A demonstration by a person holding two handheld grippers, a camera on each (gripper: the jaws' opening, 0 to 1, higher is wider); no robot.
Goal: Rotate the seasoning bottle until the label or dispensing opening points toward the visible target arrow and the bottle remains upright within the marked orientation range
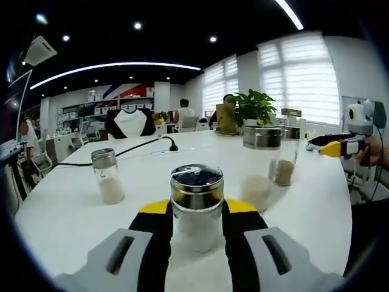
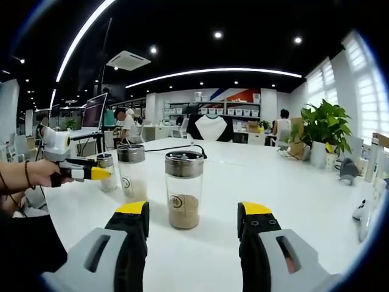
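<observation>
left hand-held gripper (image 1: 196, 226): jaws clenched on the seasoning bottle (image 1: 196, 207), upright on the white desk (image 1: 73, 207), gripped at the glass body, likely for turning. right hand-held gripper (image 2: 193, 220): jaws released, apart, a second bottle (image 2: 184, 190) standing just ahead.

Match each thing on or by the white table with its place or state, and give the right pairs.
1. left gripper
2. right gripper
3. plant
4. cable

A. green, at the table's far edge
B. open, a bottle ahead of it
C. black, lying across the table
D. jaws on either side of a bottle

Pairs: 1-D, 2-B, 3-A, 4-C
</observation>
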